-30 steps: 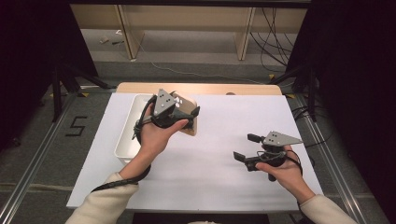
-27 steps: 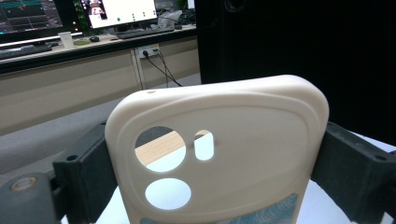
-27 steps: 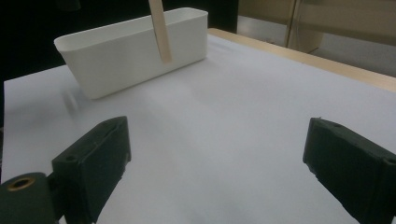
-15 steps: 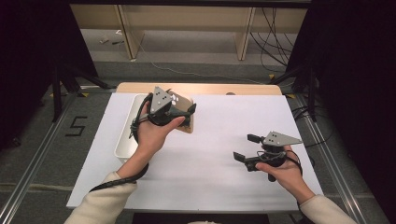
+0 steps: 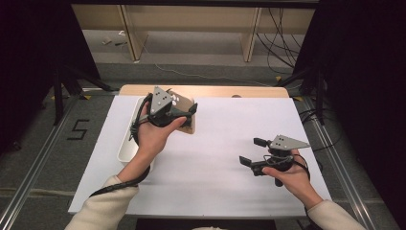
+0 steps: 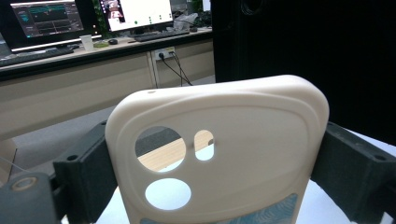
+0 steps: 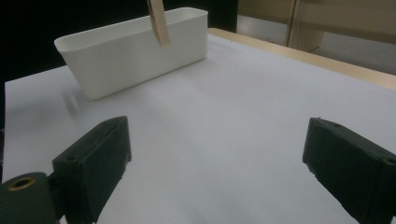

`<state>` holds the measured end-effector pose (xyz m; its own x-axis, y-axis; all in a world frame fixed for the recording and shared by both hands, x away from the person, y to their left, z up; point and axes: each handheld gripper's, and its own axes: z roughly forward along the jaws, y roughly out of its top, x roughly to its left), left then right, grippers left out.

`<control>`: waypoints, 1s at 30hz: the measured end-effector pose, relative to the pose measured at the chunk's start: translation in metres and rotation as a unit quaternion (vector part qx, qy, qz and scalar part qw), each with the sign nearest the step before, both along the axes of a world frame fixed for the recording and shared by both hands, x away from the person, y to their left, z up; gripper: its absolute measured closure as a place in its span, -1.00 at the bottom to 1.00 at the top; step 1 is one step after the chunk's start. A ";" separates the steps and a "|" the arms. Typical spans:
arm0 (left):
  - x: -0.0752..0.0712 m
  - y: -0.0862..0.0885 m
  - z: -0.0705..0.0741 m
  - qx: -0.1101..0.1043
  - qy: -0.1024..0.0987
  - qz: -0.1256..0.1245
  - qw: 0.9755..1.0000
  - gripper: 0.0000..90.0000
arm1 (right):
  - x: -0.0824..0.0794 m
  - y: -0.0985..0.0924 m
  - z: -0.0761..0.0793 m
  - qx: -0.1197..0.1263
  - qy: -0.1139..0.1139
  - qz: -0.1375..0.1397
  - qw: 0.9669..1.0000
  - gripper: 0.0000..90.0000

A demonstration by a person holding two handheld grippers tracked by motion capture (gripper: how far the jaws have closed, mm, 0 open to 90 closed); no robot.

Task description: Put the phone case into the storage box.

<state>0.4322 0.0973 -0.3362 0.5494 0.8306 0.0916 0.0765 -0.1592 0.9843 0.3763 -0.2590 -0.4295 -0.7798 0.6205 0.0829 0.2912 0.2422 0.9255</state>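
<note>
Now the left gripper (image 5: 179,114) sits a little farther left and farther away than a second ago, its fingers clenched on one cream phone case (image 6: 219,154), carried beside the far end of the one white bin (image 5: 130,143). Possibly it goes into that bin. The right gripper (image 5: 252,152) stays low at the right over the tabletop (image 5: 215,158), fingers released and empty.

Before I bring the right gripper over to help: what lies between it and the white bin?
Nothing: bare white sheet runs from the right gripper, jaws apart, to the white bin, as the right gripper view shows.
</note>
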 end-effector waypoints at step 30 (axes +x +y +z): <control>0.005 0.015 0.006 -0.005 -0.002 0.023 1.000 -0.78 | 0.000 0.001 -0.001 0.002 0.001 0.003 1.000 -0.80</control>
<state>0.4368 0.1120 -0.3301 0.5098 0.8561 0.0851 0.0790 -0.1451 0.9863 0.3764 -0.2583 -0.4304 -0.7828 0.6162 0.0863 0.2913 0.2404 0.9259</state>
